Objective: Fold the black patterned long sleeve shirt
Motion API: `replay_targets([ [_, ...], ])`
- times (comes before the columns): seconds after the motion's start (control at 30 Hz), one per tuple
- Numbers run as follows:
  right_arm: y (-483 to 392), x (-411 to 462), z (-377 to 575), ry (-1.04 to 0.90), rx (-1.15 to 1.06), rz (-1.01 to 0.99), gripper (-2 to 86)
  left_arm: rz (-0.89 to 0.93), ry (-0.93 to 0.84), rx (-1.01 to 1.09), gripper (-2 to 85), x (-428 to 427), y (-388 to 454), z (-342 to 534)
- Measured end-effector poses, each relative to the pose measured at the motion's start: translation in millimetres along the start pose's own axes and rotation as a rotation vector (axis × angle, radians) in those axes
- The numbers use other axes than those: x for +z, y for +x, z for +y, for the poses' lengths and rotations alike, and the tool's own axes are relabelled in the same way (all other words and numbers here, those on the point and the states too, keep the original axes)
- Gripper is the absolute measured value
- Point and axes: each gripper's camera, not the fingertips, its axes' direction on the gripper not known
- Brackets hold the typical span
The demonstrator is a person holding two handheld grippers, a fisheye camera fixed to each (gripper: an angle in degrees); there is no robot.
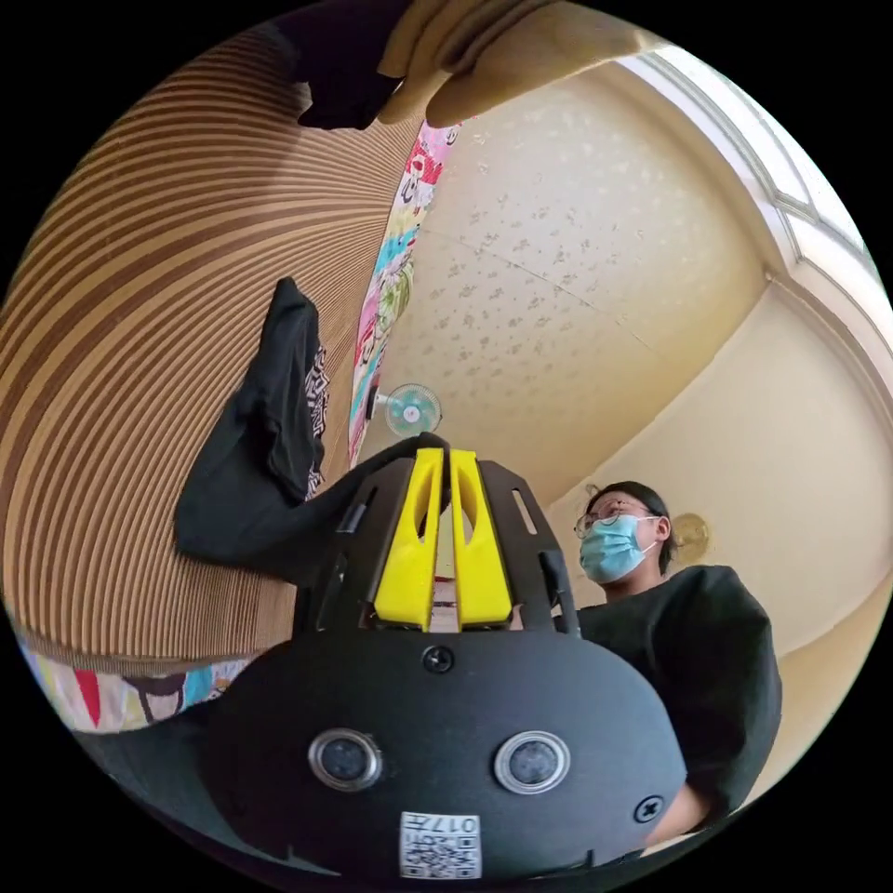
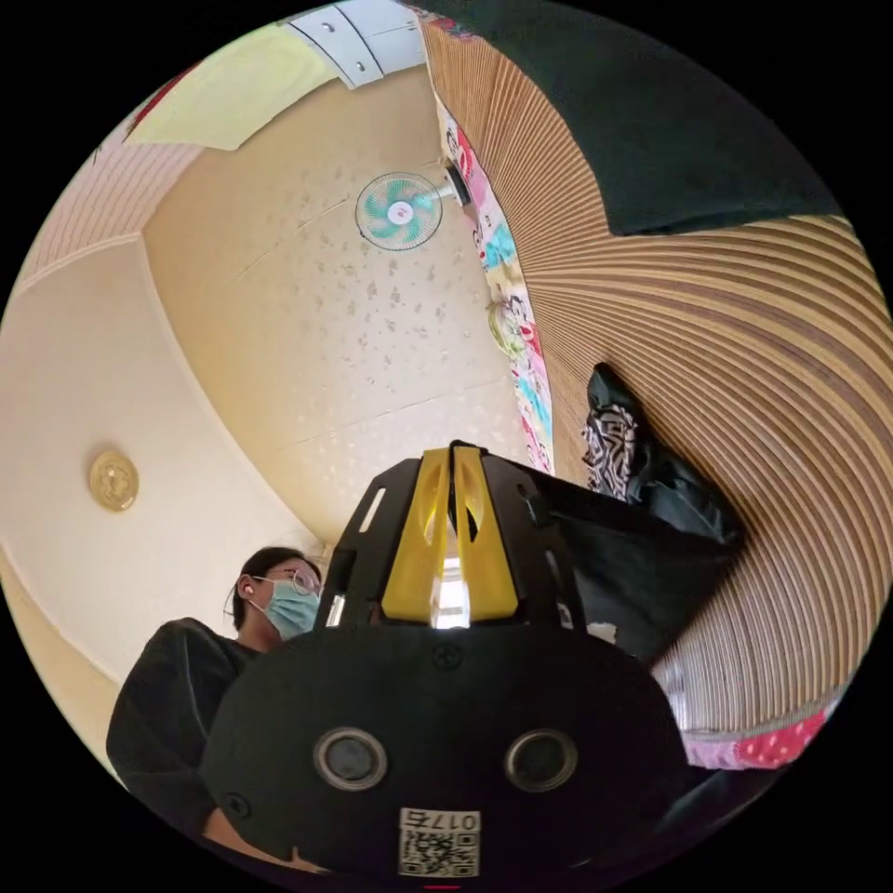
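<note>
I saw the black patterned shirt [image 1: 265, 446] bunched, its edge pinched in both clenched grippers [image 1: 446, 456] [image 2: 453, 453], lifted off the striped mat [image 1: 139, 372].

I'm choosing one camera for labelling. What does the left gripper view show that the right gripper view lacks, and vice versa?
Left gripper view alone: a tan cloth at the top, and a window.
Right gripper view alone: white cupboard doors and a large dark cloth.
Both: the black patterned shirt on the striped mat, the fan, the person, and the left gripper and right gripper pinching that shirt.
</note>
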Motion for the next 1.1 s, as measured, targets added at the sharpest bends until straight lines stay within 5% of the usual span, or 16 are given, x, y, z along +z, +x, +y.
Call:
replay_targets([
  [0.23, 50, 125, -70, -0.065, -0.071, 0.179, 1.0, -0.069, 0.071, 0.037, -0.4, 53, -37, -87],
  [0.53, 81, 200, -87, -0.05, -0.164, 0.505, 5.0, -0.475, 0.033, 0.168, 10.1, 83, -39, -103],
  [0.7, 67, 280, -14, -0.406, -0.388, 0.765, 6.8, -0.798, -0.183, 0.184, 13.5, 91, -38, -37],
  [0.97, 144, 447, 200, -1.149, -0.538, 1.01, 11.6, -0.833, -0.334, -0.016, 10.4, 115, -96, 25],
  [1.1, 178, 507, 275, -1.362, -0.637, 1.177, 16.1, -0.85, -0.356, 0.114, 2.8, 141, -84, 48],
])
